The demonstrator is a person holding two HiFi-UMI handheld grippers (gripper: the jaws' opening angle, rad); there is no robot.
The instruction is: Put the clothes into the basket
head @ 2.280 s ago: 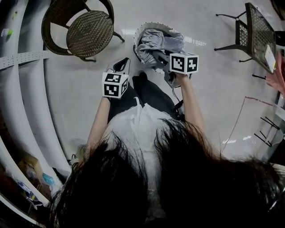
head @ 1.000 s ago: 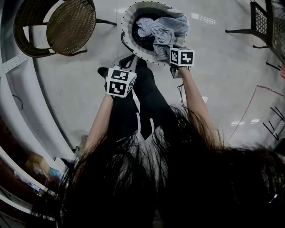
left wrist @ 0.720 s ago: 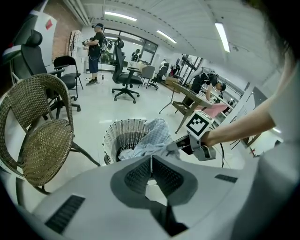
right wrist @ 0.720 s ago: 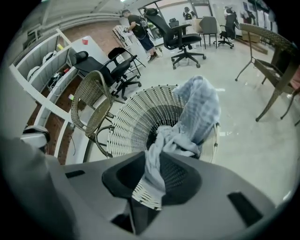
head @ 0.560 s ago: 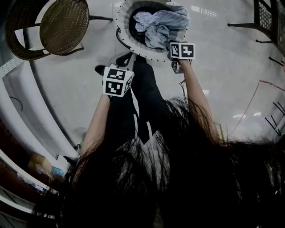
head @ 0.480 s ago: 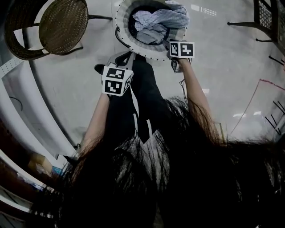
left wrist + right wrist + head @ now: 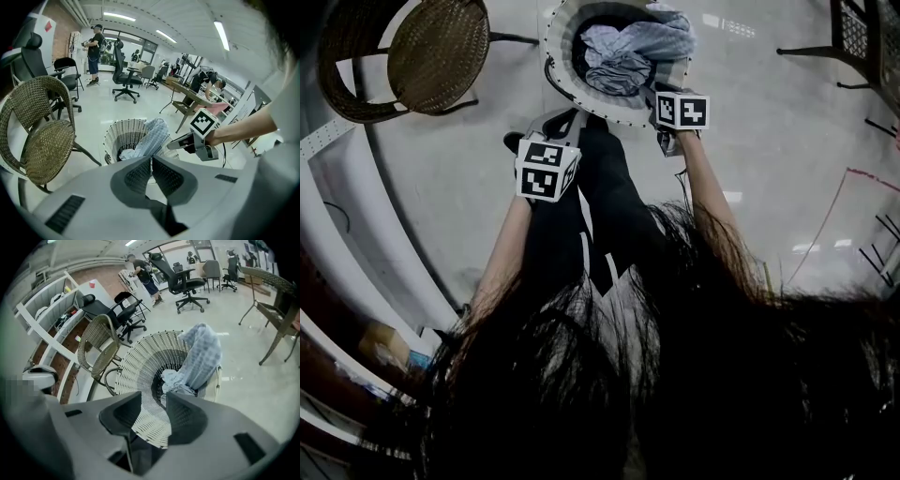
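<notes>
A white wicker basket (image 7: 555,58) stands on the floor in front of the person's feet. Grey-blue checked clothes (image 7: 630,49) lie in it, one piece draped over its far rim (image 7: 202,355). My right gripper (image 7: 154,405) hovers at the basket's near rim (image 7: 143,364). Its jaws are opening and no cloth is between them; only the wicker shows through the gap. My left gripper (image 7: 151,158) is held back from the basket (image 7: 121,136), shut and empty. In the left gripper view the right gripper (image 7: 177,143) points at the clothes (image 7: 152,137).
A brown wicker chair (image 7: 436,58) stands left of the basket. A dark metal chair (image 7: 862,37) is at the far right. White curved shelving (image 7: 356,234) runs along the left. Office chairs (image 7: 124,77) and people stand farther back.
The cloth that reached down to the right gripper now lies in the basket and over its rim, away from the gripper. Both hands have stayed about where they were.
</notes>
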